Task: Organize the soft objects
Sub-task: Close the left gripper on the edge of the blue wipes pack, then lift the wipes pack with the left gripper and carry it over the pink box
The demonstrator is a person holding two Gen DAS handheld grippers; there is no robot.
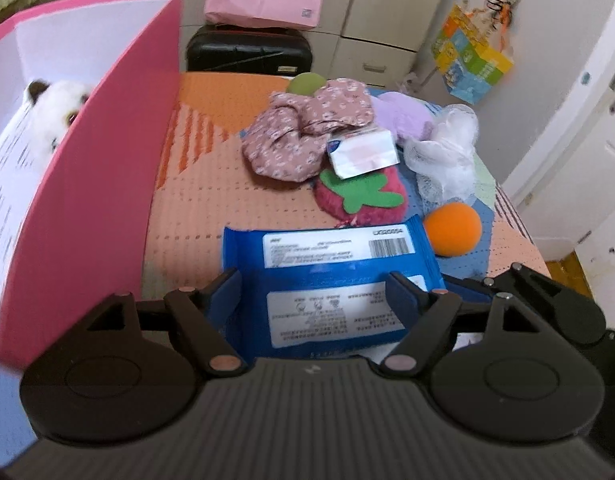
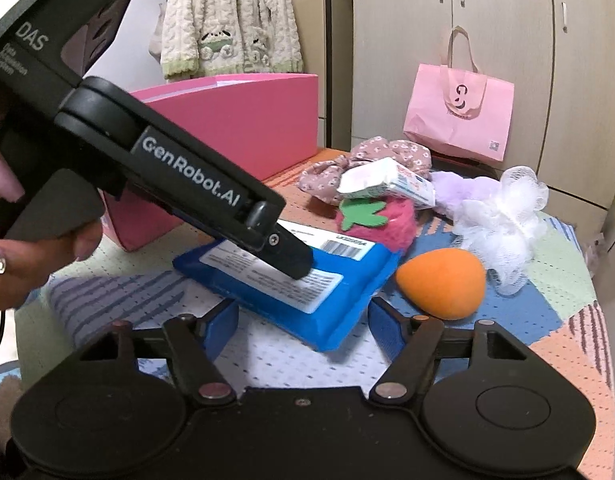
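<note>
A blue wet-wipe pack (image 1: 331, 280) (image 2: 295, 280) lies on the patterned cloth. My left gripper (image 1: 319, 292) has its blue pads on either side of the pack; whether they press it I cannot tell. In the right wrist view the left gripper's body (image 2: 179, 176) reaches down onto the pack. My right gripper (image 2: 303, 328) is open and empty, just in front of the pack's near corner. Behind lie a red strawberry plush (image 1: 359, 200) (image 2: 371, 216), an orange sponge (image 1: 451, 230) (image 2: 443, 284), a white tissue pack (image 1: 363, 152) (image 2: 387, 182), a floral scrunchie (image 1: 303, 132) and a white mesh pouf (image 2: 499, 220).
An open pink box (image 1: 95, 184) (image 2: 235, 120) stands at the left with a white plush animal (image 1: 55, 116) inside. A pink paper bag (image 2: 459, 116) and a black case (image 1: 247, 50) stand at the back. The table's right edge (image 1: 523, 232) drops to the floor.
</note>
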